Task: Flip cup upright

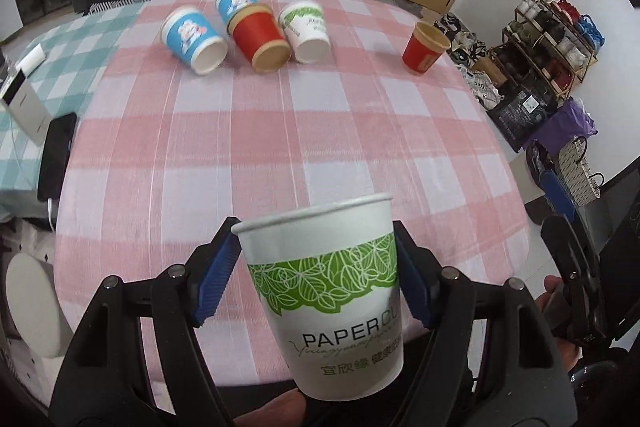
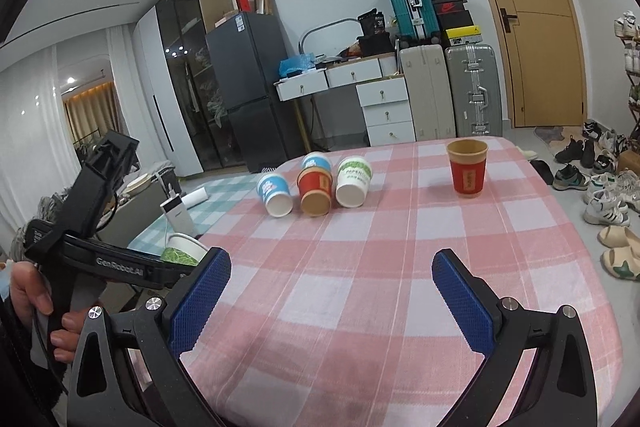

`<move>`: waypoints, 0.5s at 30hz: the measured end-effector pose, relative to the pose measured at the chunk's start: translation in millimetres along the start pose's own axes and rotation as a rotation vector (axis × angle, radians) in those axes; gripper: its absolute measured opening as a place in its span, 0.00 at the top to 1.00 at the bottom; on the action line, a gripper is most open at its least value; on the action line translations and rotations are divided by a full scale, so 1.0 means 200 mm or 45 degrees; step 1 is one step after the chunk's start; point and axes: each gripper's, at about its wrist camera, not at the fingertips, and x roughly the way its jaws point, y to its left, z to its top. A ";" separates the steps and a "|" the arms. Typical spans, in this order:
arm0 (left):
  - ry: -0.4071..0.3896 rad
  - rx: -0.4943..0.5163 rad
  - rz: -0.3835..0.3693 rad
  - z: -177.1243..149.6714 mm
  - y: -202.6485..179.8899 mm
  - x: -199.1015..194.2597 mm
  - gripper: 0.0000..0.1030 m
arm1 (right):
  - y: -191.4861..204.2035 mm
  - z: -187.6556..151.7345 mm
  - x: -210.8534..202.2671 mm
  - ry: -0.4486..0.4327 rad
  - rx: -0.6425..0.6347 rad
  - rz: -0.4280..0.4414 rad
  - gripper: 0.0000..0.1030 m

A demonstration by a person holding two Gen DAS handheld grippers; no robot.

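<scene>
My left gripper (image 1: 316, 267) is shut on a white paper cup with a green leaf band (image 1: 328, 291), held mouth up and slightly tilted above the near edge of the pink checked table (image 1: 280, 147). That cup's rim also shows in the right wrist view (image 2: 184, 247) behind the left gripper's body. My right gripper (image 2: 332, 291) is open and empty above the table's near part. At the far side several cups lie on their sides: a blue one (image 1: 192, 39), a second blue one (image 1: 236, 1), a red one (image 1: 260, 39) and a white-green one (image 1: 306, 31). A red cup (image 1: 424, 47) stands upright at the far right.
A black phone (image 1: 56, 155) and a white power bank (image 1: 24, 107) lie on the teal checked cloth at the left. Suitcases (image 2: 472, 91), white drawers (image 2: 388, 111) and a fridge (image 2: 252, 87) stand beyond the table. Shoes (image 2: 600, 187) and a shoe rack (image 1: 552, 39) are at the right.
</scene>
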 end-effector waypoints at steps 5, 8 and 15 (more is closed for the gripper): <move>0.058 -0.028 -0.013 -0.09 0.05 0.17 0.31 | 0.04 -0.06 -0.03 0.042 -0.004 -0.017 0.00; 0.103 -0.056 0.009 -0.11 0.08 0.29 0.31 | 0.05 -0.08 -0.06 0.043 -0.006 -0.028 0.00; 0.159 -0.088 0.005 -0.15 0.13 0.42 0.30 | 0.06 -0.09 -0.07 0.062 -0.008 -0.031 0.00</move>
